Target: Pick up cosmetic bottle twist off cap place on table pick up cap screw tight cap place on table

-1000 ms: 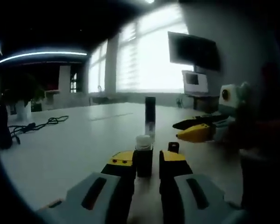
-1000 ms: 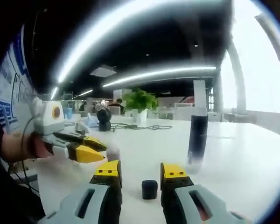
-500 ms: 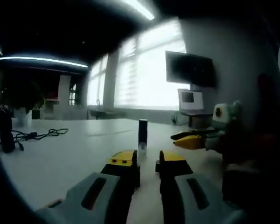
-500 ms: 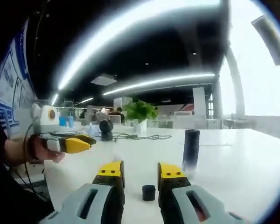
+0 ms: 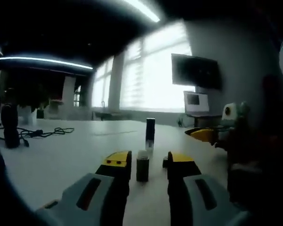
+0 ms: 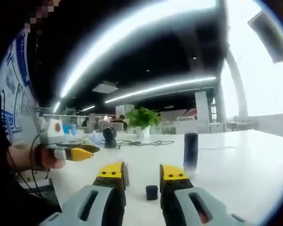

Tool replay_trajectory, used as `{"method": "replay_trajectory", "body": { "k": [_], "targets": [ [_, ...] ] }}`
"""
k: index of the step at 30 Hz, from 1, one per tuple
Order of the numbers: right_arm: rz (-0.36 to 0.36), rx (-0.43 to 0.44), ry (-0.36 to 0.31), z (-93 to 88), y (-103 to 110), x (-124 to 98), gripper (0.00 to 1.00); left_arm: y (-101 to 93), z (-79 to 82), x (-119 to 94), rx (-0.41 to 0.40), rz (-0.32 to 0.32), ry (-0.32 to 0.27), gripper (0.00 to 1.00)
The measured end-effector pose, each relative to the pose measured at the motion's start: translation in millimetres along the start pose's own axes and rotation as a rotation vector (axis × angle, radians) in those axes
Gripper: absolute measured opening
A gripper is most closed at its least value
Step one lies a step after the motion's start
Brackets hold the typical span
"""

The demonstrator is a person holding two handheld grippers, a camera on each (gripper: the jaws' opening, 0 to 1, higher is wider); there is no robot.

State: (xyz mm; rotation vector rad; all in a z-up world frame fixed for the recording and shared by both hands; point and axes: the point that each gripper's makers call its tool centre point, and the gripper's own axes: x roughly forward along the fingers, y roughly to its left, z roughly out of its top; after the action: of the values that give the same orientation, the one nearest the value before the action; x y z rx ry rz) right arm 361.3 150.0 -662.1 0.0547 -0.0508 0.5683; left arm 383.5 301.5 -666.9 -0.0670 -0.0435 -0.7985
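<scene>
- A wide white table bears everything; it reaches back toward bright windows in the left gripper view and toward a potted plant in the right gripper view
- The left gripper rests low over the table with its yellow-tipped jaws apart, grasping nothing; a small dark bottle with a pale open neck stands upright on the table between the jaw tips, seemingly touched by neither
- The right gripper is likewise spread and empty, low over the table; the small dark cap sits on the table in the gap between its jaws, so a short forward close would likely take it
- A taller dark tube stands upright further back, well apart from the bottle; it likely plays no part in the task
- Judging by the layout, bottle and cap each rest apart on the table, and the cap pick-up seems next
- A black cable lies coiled far off on the table
</scene>
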Motion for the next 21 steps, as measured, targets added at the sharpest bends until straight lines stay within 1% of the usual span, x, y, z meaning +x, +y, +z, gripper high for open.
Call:
{"method": "replay_trajectory", "body": {
  "k": [5,9,16,21],
  "targets": [
    [-0.002,-0.018,0.005,-0.4,-0.4,1.7,0.23,5.0,-0.8,1.5,-0.013,0.016,-0.003,0.21],
    [-0.007,-0.014,0.014,-4.3,-2.9,3.7,0.22,5.3,-6.3,3.7,-0.011,0.018,0.018,0.21],
    [-0.024,-0.020,0.022,-6.1,-7.8,5.0,0.22,8.5,-20.7,8.8,-0.020,0.009,0.057,0.22],
    [-0.030,-0.027,0.026,-7.4,-8.8,6.1,0.22,8.8,-24.4,12.3,-0.016,0.001,0.070,0.22]
  ]
}}
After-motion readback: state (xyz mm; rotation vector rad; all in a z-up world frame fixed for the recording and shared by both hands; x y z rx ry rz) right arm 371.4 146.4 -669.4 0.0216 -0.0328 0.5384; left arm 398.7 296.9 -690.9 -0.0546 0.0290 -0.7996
